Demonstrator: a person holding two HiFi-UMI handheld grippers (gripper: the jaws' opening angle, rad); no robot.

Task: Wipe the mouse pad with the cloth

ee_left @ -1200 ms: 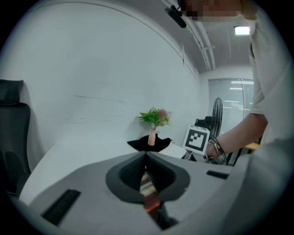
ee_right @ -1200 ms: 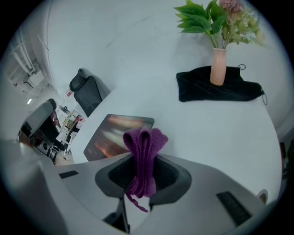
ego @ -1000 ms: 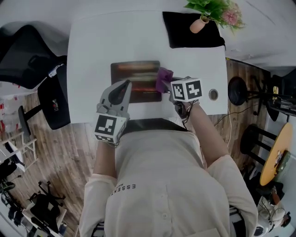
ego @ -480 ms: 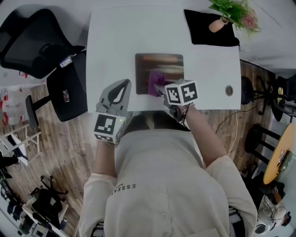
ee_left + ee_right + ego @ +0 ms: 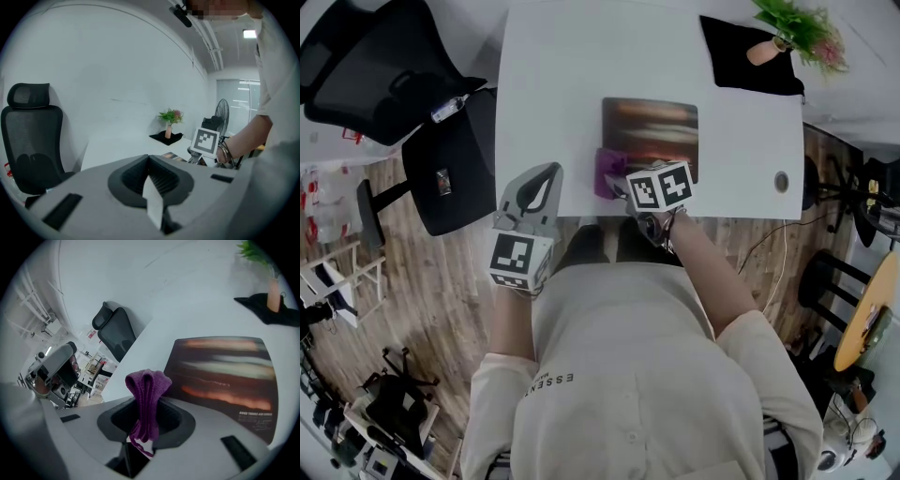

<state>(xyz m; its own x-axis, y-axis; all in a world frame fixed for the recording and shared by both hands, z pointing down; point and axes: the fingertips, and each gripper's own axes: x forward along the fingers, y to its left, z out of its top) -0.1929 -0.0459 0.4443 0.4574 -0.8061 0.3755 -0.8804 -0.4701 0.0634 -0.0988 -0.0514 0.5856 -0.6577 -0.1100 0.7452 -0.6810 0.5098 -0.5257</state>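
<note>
Cloth (image 5: pixel 608 172) first: it is a purple one, folded into a bunch, and my right gripper (image 5: pixel 617 182) is clamped on it. In the right gripper view the jaws are closed around the lower part of the cloth (image 5: pixel 146 401), and its rounded fold stands up above the right gripper (image 5: pixel 144 425) while a loose thread hangs below.

From the head view the cloth sits at the near left corner of the mouse pad (image 5: pixel 652 131), partly over the pad and partly over the bare white desk (image 5: pixel 558 84). I cannot tell whether it presses on the surface. The mouse pad (image 5: pixel 225 369) is dark, with blurred orange and pale streaks and a small line of print near one corner. It lies flat on the desk, toward the near edge.

My left gripper (image 5: pixel 544 178) is to the left of the pad, well apart from it, with its tips over the near left part of the desk. In the left gripper view the left gripper (image 5: pixel 151 180) has its jaws together with nothing between them.

At the far right corner of the desk a potted plant (image 5: pixel 792 33) stands on a black mat (image 5: pixel 736 61). A black office chair (image 5: pixel 366 66) sits off the desk's left side on the wooden floor (image 5: pixel 422 309).
</note>
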